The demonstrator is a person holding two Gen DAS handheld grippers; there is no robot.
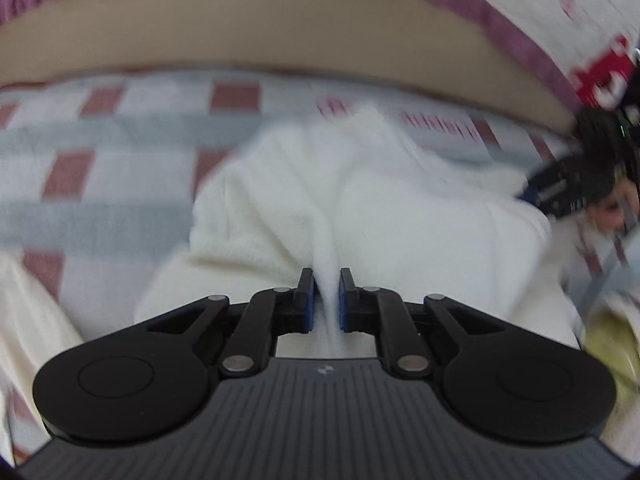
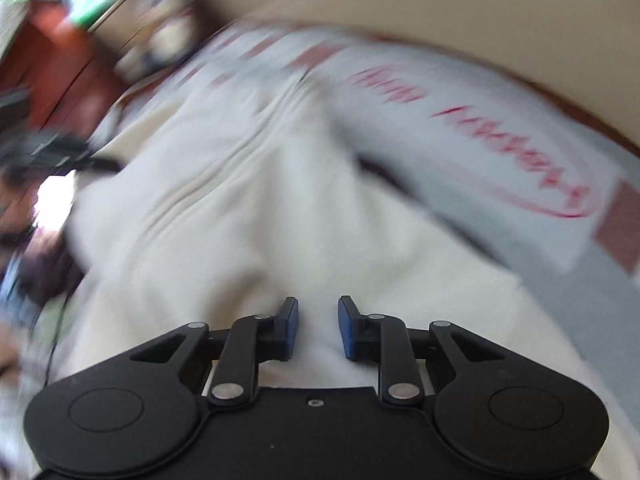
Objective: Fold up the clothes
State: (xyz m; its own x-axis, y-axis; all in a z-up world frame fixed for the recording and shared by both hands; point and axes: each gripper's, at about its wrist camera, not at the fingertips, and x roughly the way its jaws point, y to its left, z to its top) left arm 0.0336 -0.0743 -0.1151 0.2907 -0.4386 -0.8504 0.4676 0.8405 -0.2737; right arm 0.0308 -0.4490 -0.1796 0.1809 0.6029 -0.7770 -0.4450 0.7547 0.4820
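Note:
A white fleece garment (image 1: 360, 184) lies rumpled on a checked bedspread (image 1: 100, 152). My left gripper (image 1: 327, 280) is shut on a raised ridge of this fleece, which runs up between the two blue pads. In the right wrist view the same garment (image 2: 224, 200) shows its zip seam, blurred. My right gripper (image 2: 319, 308) sits low over the fleece with its jaws apart; cloth fills the gap, but no pinched fold shows. The right gripper (image 1: 560, 188) also shows at the garment's right edge in the left wrist view. The left gripper (image 2: 60, 152) is a dark blur at the left of the right wrist view.
A beige band (image 1: 280, 28) runs behind the bedspread, with a purple-trimmed printed cover (image 1: 540, 8) above it. More cream cloth (image 1: 24, 320) lies at the left and a yellowish piece (image 1: 612, 344) at the right. The bedspread (image 2: 480, 152) carries red lettering.

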